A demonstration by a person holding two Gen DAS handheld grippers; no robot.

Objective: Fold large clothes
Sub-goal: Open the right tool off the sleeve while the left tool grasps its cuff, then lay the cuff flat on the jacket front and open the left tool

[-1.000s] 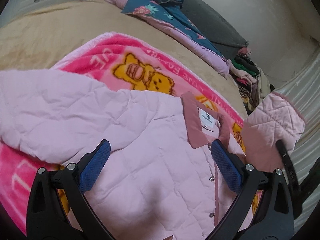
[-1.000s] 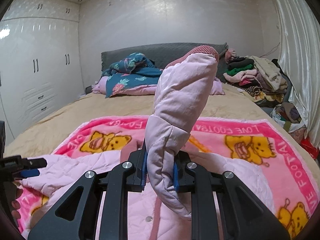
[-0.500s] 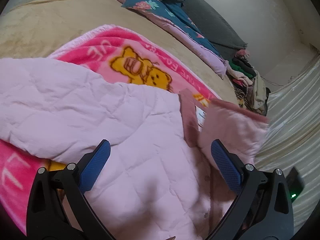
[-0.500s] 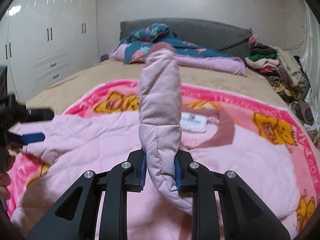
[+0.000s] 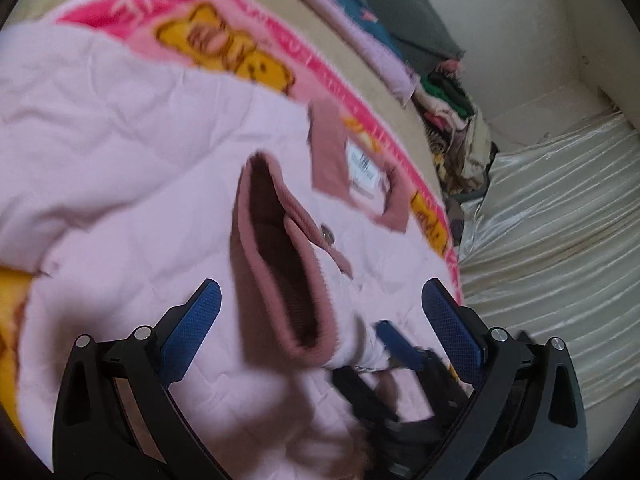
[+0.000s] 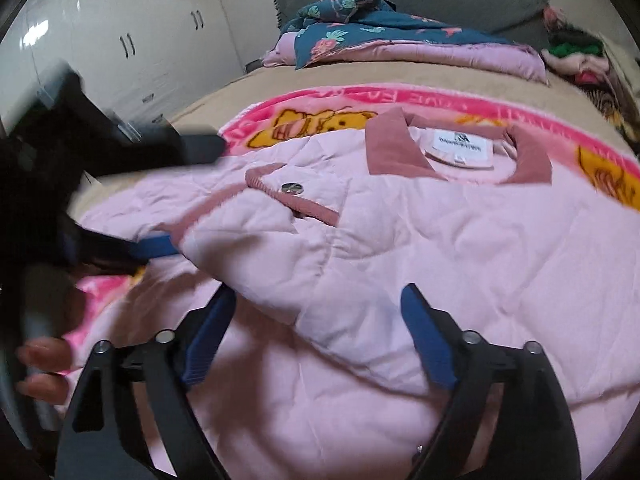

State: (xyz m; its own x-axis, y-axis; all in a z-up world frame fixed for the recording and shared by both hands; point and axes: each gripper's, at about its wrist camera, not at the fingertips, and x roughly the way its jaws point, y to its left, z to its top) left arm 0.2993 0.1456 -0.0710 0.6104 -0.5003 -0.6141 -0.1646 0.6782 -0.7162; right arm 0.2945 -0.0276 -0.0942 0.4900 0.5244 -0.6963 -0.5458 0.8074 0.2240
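right tongs [image 6: 316,332] have let go: sleeve [image 6: 280,232] now lies folded across jacket [image 6: 460,248].
both tongs spread wide, empty; left tongs [image 5: 320,328] straddle the cuff [image 5: 280,256].

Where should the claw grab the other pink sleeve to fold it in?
Probably near its outer end, on the robot's left, where the spread sleeve lies flat over the blanket. Come from the left with the open left claw; the edge there is free.
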